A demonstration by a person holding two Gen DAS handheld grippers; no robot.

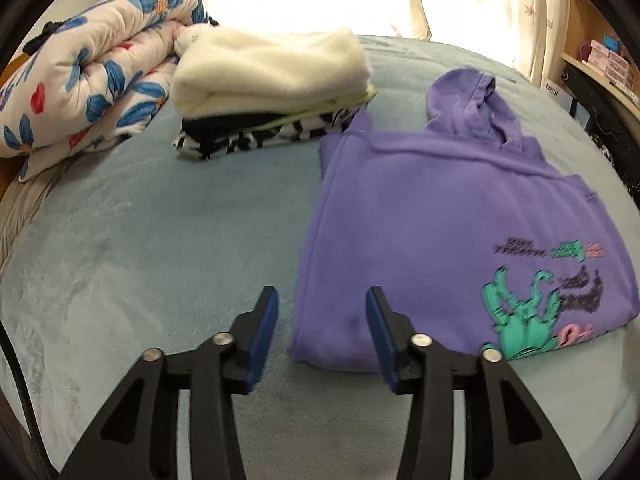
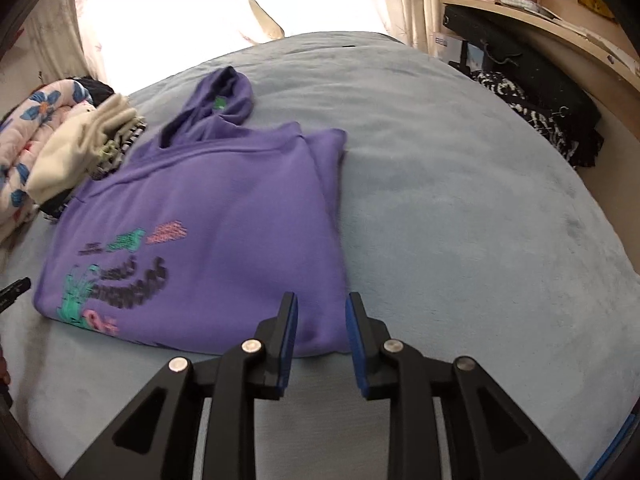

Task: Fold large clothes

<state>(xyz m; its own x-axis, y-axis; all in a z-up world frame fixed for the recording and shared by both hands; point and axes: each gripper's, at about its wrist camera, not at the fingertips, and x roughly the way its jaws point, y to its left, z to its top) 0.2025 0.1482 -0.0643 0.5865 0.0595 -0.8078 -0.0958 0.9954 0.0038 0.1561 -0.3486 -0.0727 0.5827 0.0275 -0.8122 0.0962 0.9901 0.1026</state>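
The purple hooded sweatshirt with a teal and pink print [image 1: 432, 216] is laid flat on the pale blue plush bed cover [image 1: 140, 248], sleeves folded in, hood pointed toward the window. The print is motion-blurred and its lettering cannot be read; the garment's right edge is cut off in the left wrist view.

The left gripper [image 1: 322, 300] is held with fingers widely parted, empty, at the sweatshirt's near left corner. The right gripper [image 2: 322, 306] is held with fingers parted, nothing between them, at the near right corner [image 2: 316, 336]; contact with the fabric cannot be confirmed.

A stack of folded clothes topped by cream fleece [image 1: 268, 80] is seen just beyond the left shoulder, beside a floral quilt [image 1: 88, 68]. Open bed cover is seen on both sides of the sweatshirt.
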